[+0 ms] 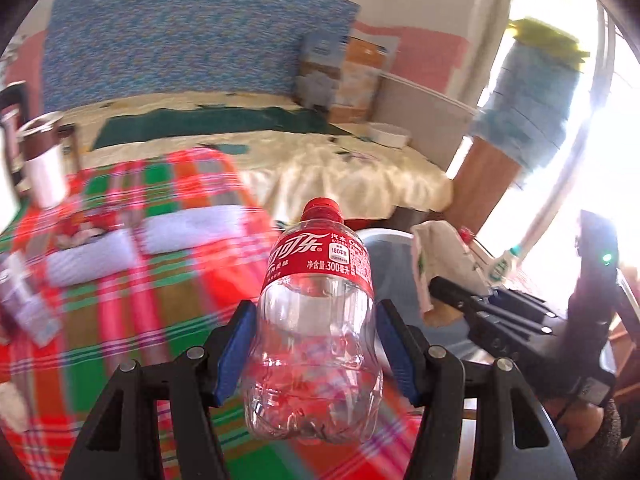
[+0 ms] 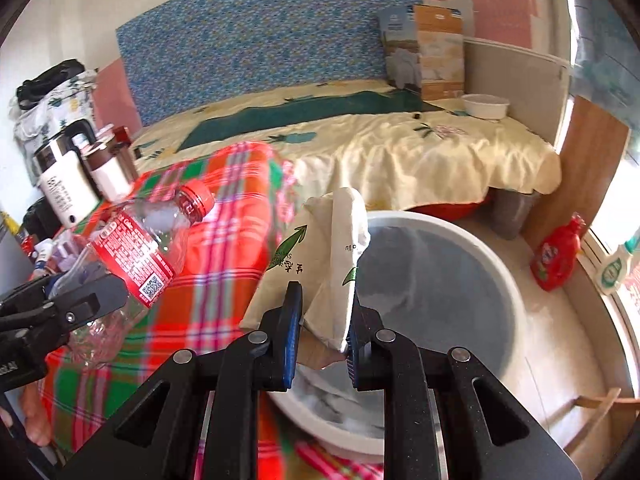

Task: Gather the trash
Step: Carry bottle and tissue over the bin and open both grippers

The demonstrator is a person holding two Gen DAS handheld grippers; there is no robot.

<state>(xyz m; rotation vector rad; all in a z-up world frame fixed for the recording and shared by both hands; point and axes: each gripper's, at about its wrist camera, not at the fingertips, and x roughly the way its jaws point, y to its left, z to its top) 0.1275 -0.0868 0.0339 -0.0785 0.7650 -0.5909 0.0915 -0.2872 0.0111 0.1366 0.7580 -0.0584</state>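
**Two pieces of trash in hand, bin just ahead, nothing dropped yet**

Left side first. My left hand-held gripper [image 1: 316,360] stands about half open, and its blue pads press on the lower body of an empty clear cola bottle [image 1: 316,320] with red label and red cap. The bottle is clear of the plaid-covered desk [image 1: 160,280] and points cap-forward, toward the bed [image 1: 340,168]. I count this item as picked up.

Still on the desk at far left: a few small items, blurred; I cannot tell whether they are trash. A steel cup [image 1: 44,172] stands near the back edge, probably not trash.

Centre. The round grey bin [image 2: 460,280] sits on the floor just beside the desk's edge. Some pale material lies at its bottom.

Right side. My right hand-held gripper [image 2: 324,336] is closed as far as it goes on a crumpled cream paper bag [image 2: 320,260] with green print, held over the near rim of the bin.

Judgement: both pickups are done; release into the bin is left, bag first since it is already above the opening. After that, a check of the desk's left end for leftovers.
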